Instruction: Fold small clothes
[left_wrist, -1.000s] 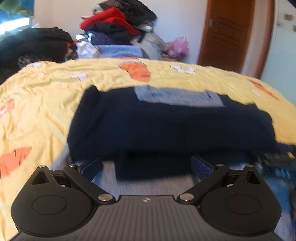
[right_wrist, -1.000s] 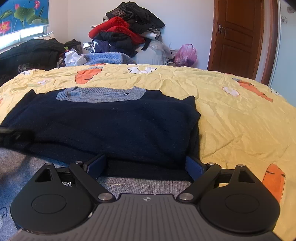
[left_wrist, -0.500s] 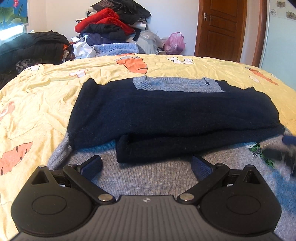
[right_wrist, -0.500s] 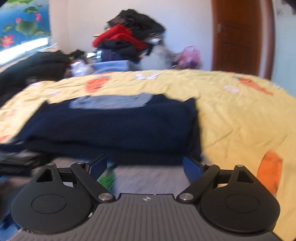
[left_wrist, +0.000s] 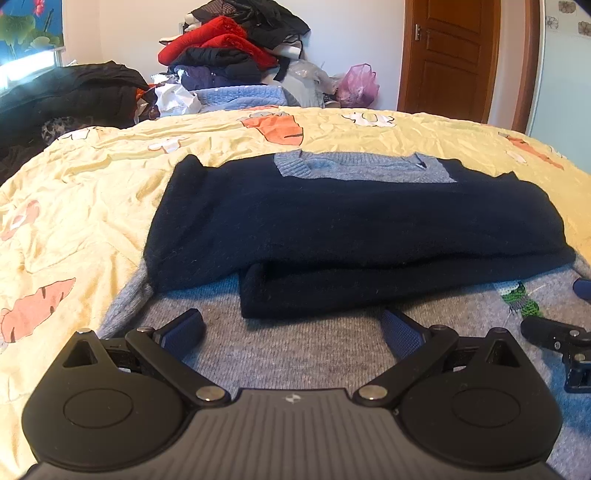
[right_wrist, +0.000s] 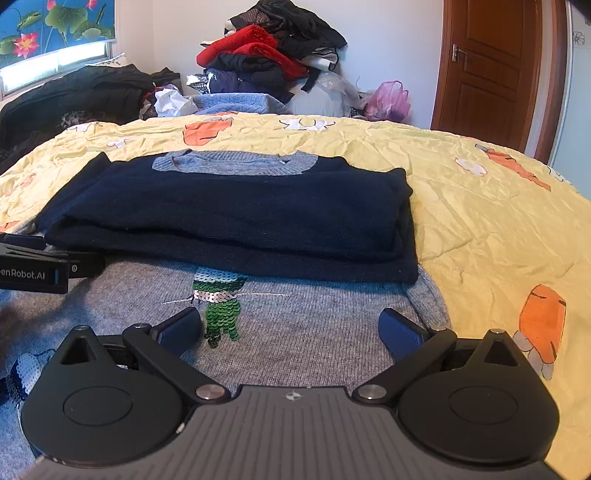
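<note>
A grey knit sweater (left_wrist: 314, 350) lies flat on the yellow bedsheet (left_wrist: 92, 203), its navy sleeves (left_wrist: 351, 221) folded across the chest below the grey collar. My left gripper (left_wrist: 291, 325) hovers open over the sweater's lower left part, nothing between its fingers. My right gripper (right_wrist: 291, 326) hangs over the lower right part (right_wrist: 314, 314), jaws opening wide and only flat fabric beneath them. A green sequin motif (right_wrist: 219, 310) sits just beside its left fingertip. Each gripper shows at the edge of the other's view: the right gripper (left_wrist: 554, 336), the left gripper (right_wrist: 37, 266).
Beyond the bed's far edge a tall pile of clothes (left_wrist: 229, 55) leans on the wall, with a pink bag (left_wrist: 358, 85) beside it. Dark garments (left_wrist: 74, 92) lie at the far left. A brown door (left_wrist: 450, 55) stands at the back right. Bare sheet (right_wrist: 498, 221) spreads to the right.
Both grippers have drawn back from the folded navy sleeves toward the sweater's near part, so more grey knit and the sequin motif now show. The right jaws stand slightly wider.
</note>
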